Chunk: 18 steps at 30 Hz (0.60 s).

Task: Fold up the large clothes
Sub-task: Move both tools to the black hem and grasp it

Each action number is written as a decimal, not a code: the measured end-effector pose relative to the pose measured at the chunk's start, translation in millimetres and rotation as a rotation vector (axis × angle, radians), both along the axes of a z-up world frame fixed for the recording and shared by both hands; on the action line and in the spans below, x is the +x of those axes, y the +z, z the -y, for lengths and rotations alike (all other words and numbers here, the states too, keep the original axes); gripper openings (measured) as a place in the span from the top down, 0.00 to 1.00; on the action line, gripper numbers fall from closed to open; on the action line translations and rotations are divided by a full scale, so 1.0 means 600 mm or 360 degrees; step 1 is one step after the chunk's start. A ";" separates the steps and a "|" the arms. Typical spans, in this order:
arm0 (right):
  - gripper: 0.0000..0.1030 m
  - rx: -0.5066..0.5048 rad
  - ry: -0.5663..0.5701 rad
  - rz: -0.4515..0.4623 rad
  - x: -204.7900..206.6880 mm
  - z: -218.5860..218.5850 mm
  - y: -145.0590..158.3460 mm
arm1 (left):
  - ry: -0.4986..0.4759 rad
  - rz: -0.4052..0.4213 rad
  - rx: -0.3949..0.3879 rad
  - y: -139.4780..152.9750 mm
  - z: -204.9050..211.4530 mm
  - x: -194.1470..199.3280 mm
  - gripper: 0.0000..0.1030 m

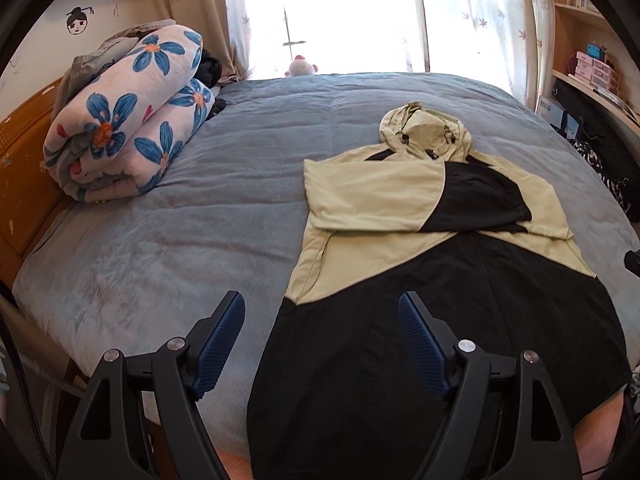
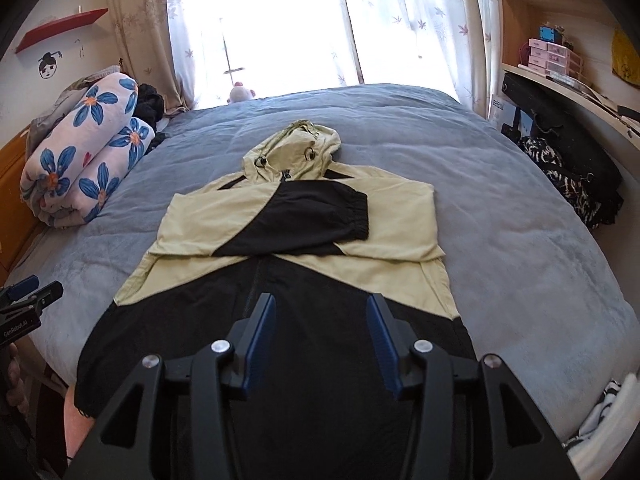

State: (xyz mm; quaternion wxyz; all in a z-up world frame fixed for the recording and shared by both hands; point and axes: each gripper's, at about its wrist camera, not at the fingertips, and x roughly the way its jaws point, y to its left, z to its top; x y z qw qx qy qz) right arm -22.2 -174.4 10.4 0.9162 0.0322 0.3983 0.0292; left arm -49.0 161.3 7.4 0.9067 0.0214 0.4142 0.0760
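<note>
A beige and black hooded jacket (image 1: 420,248) lies flat on the blue-grey bed, hood toward the window, both sleeves folded across its chest. It also shows in the right wrist view (image 2: 288,240). My left gripper (image 1: 322,308) is open and empty, hovering above the jacket's lower left hem near the bed's front edge. My right gripper (image 2: 322,308) is open and empty, hovering above the middle of the jacket's black lower part. The left gripper also shows at the left edge of the right wrist view (image 2: 30,292).
A rolled floral blanket (image 1: 120,120) lies at the bed's left against a wooden headboard (image 1: 20,152). A small plush toy (image 1: 300,67) sits at the far edge by the curtained window. Shelves and dark clutter (image 2: 560,168) stand on the right. The blue-grey bedspread (image 1: 200,208) surrounds the jacket.
</note>
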 end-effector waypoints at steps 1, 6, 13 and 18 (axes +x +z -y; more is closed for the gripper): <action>0.54 -0.0003 -0.0005 -0.0014 -0.009 0.004 -0.004 | 0.0009 -0.0020 0.0008 -0.009 -0.004 -0.008 0.24; 0.54 -0.0042 -0.0052 -0.0134 -0.043 0.035 -0.042 | 0.0035 -0.0163 -0.0022 -0.061 -0.037 -0.030 0.24; 0.54 -0.0115 -0.0169 -0.0287 -0.088 0.087 -0.100 | 0.0080 -0.0408 -0.0216 -0.159 -0.123 -0.053 0.24; 0.54 -0.0151 -0.0303 -0.0380 -0.109 0.137 -0.135 | 0.0106 -0.0502 -0.0366 -0.213 -0.156 -0.060 0.24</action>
